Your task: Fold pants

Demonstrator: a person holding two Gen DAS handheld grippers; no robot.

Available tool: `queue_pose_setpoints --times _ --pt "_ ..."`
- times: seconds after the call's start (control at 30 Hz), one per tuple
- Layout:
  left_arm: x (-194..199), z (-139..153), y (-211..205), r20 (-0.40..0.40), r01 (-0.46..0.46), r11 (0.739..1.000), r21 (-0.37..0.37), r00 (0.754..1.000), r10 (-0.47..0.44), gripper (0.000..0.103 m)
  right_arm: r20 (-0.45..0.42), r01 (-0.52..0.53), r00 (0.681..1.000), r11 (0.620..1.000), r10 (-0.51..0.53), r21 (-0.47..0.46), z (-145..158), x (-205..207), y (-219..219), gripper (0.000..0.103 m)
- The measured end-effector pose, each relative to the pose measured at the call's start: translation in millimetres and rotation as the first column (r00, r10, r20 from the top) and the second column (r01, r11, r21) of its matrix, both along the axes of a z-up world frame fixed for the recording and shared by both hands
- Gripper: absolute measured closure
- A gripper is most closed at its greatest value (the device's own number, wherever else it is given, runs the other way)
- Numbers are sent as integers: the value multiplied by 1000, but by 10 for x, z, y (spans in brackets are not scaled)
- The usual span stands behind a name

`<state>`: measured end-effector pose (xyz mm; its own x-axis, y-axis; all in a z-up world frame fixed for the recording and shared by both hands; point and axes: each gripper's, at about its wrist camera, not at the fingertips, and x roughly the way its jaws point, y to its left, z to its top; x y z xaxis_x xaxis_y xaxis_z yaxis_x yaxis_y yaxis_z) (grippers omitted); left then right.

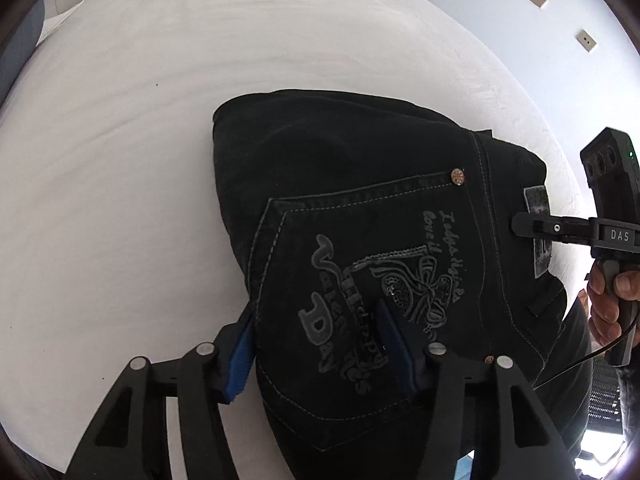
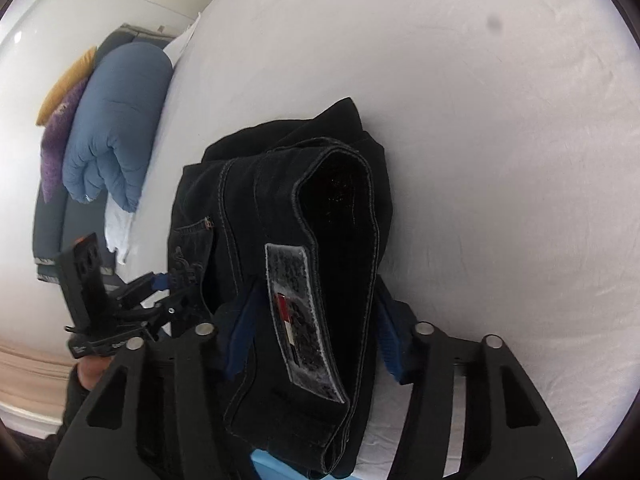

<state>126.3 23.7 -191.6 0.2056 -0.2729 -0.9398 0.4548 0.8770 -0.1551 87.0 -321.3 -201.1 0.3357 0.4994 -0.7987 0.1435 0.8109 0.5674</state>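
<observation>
Both hand-held grippers (image 1: 316,344) (image 2: 316,332) straddle folded black pants (image 1: 360,208), fingers spread.

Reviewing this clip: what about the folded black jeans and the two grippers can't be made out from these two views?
- Left wrist view: embroidered lettering on the back pocket of the black jeans is distorted, mostly unreadable.
- Right wrist view: waistband label is too blurred to read.
- Both views: the legs lie hidden under the top fold.
- Left gripper and right gripper: contact with the denim unclear.
</observation>
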Motion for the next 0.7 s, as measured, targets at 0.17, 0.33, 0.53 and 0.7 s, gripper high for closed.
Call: queue_pose_setpoints --times 0.17,0.33,0.53,0.7 --pt "-78 71 -116 40 28 1000 14 999 -29 72 34 -11 999 997 14 -77 102 -31 101 81" --pt "-195 256 -206 84 35 999 30 996 -37 84 124 -44 990 982 68 -185 391 -149 178 87" --pt "-178 672 -323 173 32 999 5 984 -33 85 253 -44 962 976 99 -213 929 -144 189 88" --pt "120 901 -464 220 33 999 -4 975 -31 85 312 -35 944 973 107 -228 1217 112 -21 88"
